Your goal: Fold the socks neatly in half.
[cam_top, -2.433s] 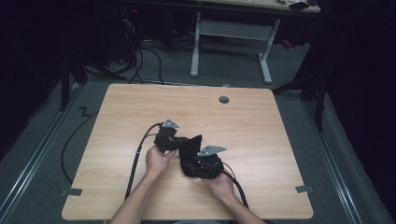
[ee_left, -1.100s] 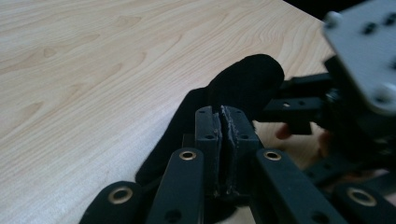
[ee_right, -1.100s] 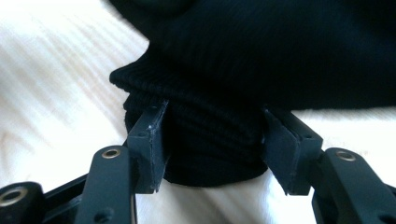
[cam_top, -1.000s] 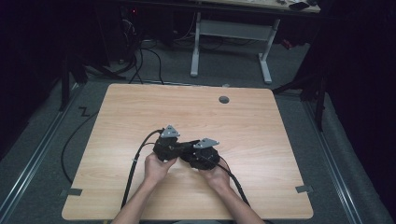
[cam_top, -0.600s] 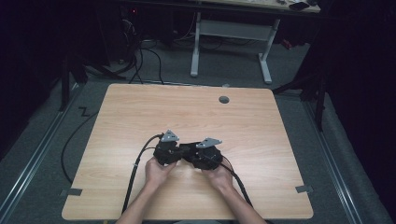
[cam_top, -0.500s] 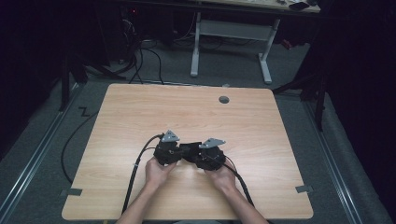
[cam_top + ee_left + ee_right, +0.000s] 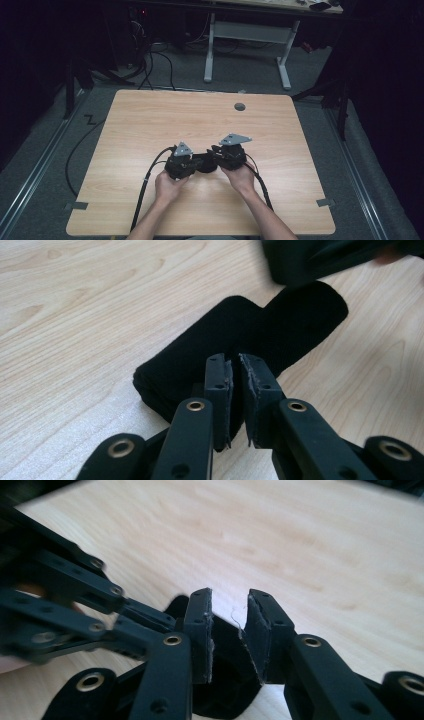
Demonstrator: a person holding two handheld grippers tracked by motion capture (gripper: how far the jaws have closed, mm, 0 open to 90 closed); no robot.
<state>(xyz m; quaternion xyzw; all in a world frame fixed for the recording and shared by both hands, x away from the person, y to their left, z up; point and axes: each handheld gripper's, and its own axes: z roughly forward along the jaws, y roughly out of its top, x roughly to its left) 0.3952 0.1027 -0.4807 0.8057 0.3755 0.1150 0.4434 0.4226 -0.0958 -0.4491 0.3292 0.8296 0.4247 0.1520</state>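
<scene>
While both sets of jaws pinch it, the black cloth [image 7: 260,340] lies rolled on the table [image 7: 150,120].

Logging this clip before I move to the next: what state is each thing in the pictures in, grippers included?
Black cloth: folded over, lying on the table, gripped at both ends.
Left gripper: jaws nearly shut, pinching a thin edge of the cloth, just starting to ease.
Right gripper: jaws have just been closing, cloth between them, pads pressing on it.
Table: light wood top, round grey cap set in near the far edge.
</scene>
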